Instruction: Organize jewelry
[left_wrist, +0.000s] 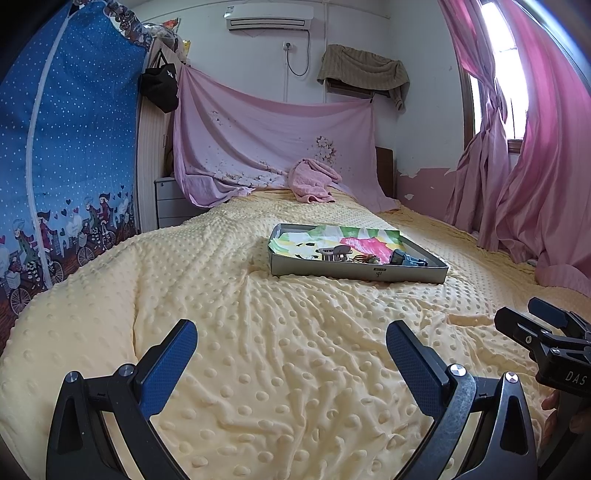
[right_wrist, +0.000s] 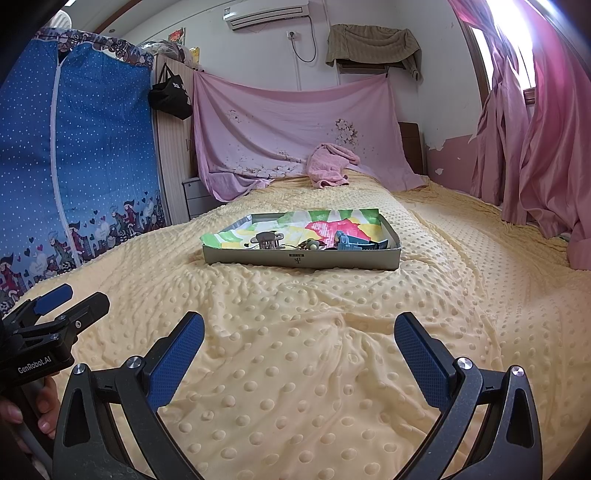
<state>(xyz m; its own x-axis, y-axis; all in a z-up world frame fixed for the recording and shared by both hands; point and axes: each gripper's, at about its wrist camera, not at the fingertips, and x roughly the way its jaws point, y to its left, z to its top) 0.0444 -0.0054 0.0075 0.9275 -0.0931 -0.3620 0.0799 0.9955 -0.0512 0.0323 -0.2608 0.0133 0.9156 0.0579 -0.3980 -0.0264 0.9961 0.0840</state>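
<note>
Both wrist cameras sit low over the near end of the bed (left_wrist: 295, 369), each looking forward between its own two spread fingers toward the headboard end and the far wall. The left view faces the shallow box (left_wrist: 354, 271) from its left, the right view looks at the box (right_wrist: 301, 258) more squarely; in both it lies well ahead. They share the yellow blanket, box, pink sheet, curtains, and each catches the other gripper at its edge.

Pink towel (left_wrist: 312, 181) on yellow blanket (left_wrist: 295, 350)
</note>
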